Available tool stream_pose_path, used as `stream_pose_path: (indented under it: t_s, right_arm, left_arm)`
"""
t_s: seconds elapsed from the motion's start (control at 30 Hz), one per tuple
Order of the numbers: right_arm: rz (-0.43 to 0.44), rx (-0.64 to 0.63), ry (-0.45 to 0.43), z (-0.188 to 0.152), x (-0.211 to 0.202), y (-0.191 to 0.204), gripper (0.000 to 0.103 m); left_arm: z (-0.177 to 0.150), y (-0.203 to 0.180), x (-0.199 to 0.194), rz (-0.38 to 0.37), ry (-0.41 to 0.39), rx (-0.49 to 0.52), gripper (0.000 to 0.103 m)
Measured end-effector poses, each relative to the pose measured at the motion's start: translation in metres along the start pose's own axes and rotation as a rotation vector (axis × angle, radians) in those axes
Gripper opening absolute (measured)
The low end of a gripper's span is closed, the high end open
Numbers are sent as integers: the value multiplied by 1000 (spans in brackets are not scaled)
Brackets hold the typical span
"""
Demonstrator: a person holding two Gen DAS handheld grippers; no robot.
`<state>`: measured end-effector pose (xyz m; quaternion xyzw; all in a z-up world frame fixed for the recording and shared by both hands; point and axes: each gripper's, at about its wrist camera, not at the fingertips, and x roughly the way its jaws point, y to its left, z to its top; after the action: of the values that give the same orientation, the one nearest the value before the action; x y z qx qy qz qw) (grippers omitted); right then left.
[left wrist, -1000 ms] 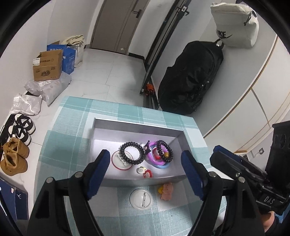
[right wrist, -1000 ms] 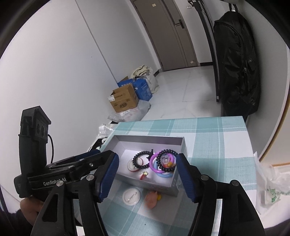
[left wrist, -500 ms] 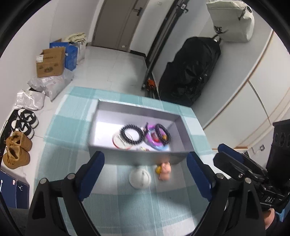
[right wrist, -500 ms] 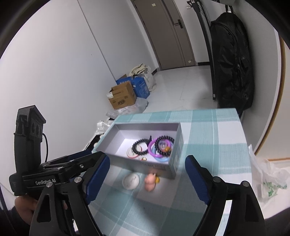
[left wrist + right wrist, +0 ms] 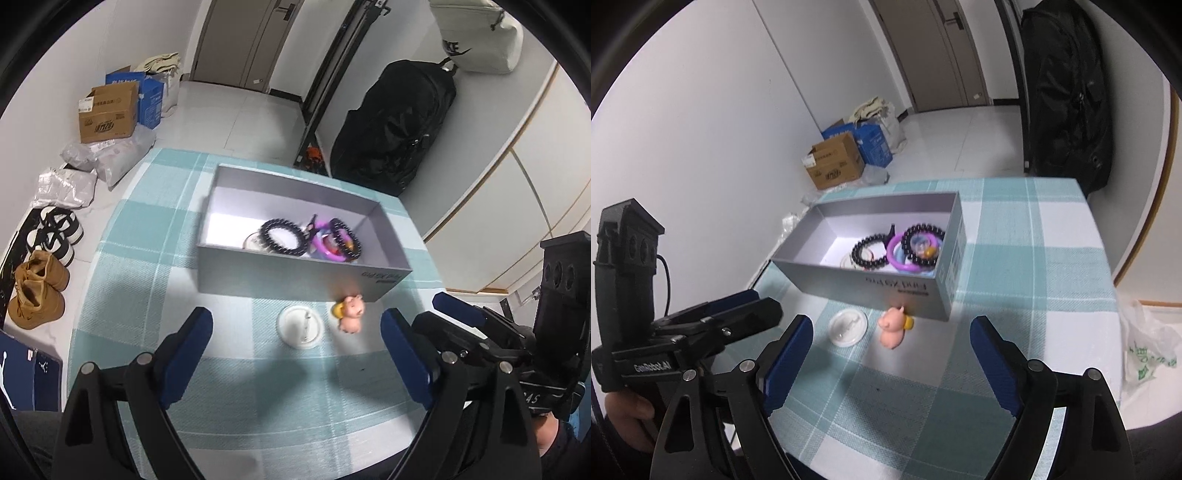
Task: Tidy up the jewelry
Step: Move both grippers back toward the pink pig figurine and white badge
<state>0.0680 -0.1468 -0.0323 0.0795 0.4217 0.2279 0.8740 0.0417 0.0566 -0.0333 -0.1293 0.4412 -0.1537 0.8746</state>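
Both tools, left (image 5: 297, 345) and right (image 5: 891, 352), gape empty before the grey box (image 5: 295, 271), lying crosswise.

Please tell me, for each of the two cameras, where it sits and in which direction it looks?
Left wrist: on the left claw, looking down at the grey box; the right claw enters at right.
Right wrist: on the right claw, looking down at the pink pig; the left claw and a hand show at left.
Both see box, pig, white disc.

The grey box (image 5: 295, 273) near wall hides part of the white disc (image 5: 253, 242) and purple rings (image 5: 325, 247) inside; its printed label (image 5: 897, 286) is unreadable.
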Motion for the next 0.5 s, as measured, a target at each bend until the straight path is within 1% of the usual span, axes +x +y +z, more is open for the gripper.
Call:
stream_pose_path:
  t_s: [0.13,0.23,0.37,0.43,0.5]
  right_arm:
    - [6,-5,31,-5,12,2,87]
    - [-6,-17,60,-8,23,5,86]
    - [-4,-35,57,-10,26,9,84]
    - [-7,-41,53,-10,27,10,80]
    - [-15,-37,66,-10,32,9,71]
  left_arm:
    - [-2,10,1,11,9,-17,90]
    - [-1,15,2,4,13,-35,90]
    - [0,16,5,-2,25,-40,90]
    - [-1,17,7,-3,33,-39,90]
    - [-1,16,9,-1,47,-34,90]
